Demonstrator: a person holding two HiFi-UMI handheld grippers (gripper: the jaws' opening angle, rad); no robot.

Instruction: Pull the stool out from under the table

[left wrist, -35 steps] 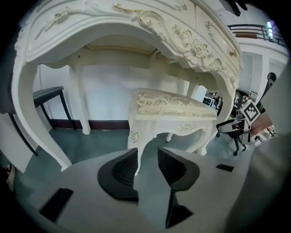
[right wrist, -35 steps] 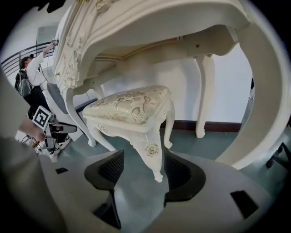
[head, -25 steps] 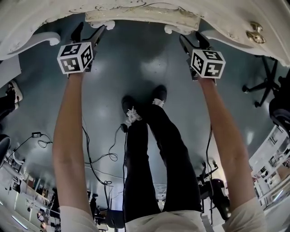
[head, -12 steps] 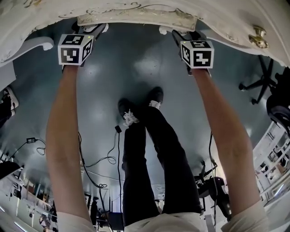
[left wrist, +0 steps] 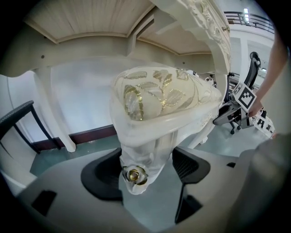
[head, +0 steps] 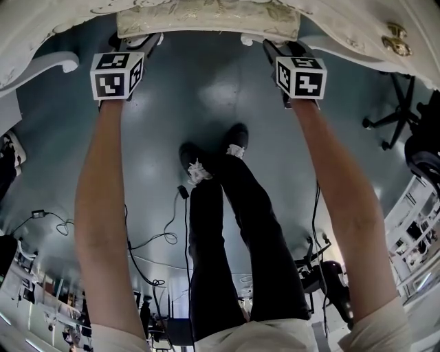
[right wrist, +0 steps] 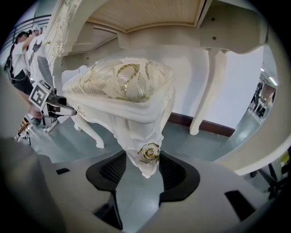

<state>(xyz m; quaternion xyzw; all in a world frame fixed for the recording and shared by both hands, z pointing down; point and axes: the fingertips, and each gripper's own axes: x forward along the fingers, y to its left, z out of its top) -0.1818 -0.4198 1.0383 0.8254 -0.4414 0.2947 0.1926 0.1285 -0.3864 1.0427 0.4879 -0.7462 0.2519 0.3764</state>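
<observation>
I hold the left gripper (left wrist: pixel 148 169) at one front corner of the stool (left wrist: pixel 154 95). My fingers stand apart with the carved corner leg between them. The leg leans on my left finger (left wrist: pixel 102 175), while my right finger (left wrist: pixel 191 164) sits just beside it, with a sliver of floor (left wrist: pixel 154 205) showing lower down where the leg tapers. A gold rosette (left wrist: pixel 133 174) on the leg hangs just inside my left finger. Above my fingertips rises the cream cushion with gold leaf patterns, under what looks like clear film.

The right gripper (right wrist: pixel 138 172) is at the other front corner. Its fingers (right wrist: pixel 113 170) are closing around that corner's leg and lie right at its sides. I cannot say that they are pressing on it. The leg's own gold rosette (right wrist: pixel 149 153) sits between them, toward my right finger.

The stool stands beneath the table (right wrist: pixel 150 13), whose wooden underside spreads above and beyond both pairs of fingers. A table leg (right wrist: pixel 207 91) stands past my right fingers, well apart.

In the head view, each gripper's marker cube (head: pixel 115 74) carries black-and-white square code patterns, the only print I can make out. The same pattern shows on the other cube (head: pixel 300 77).
</observation>
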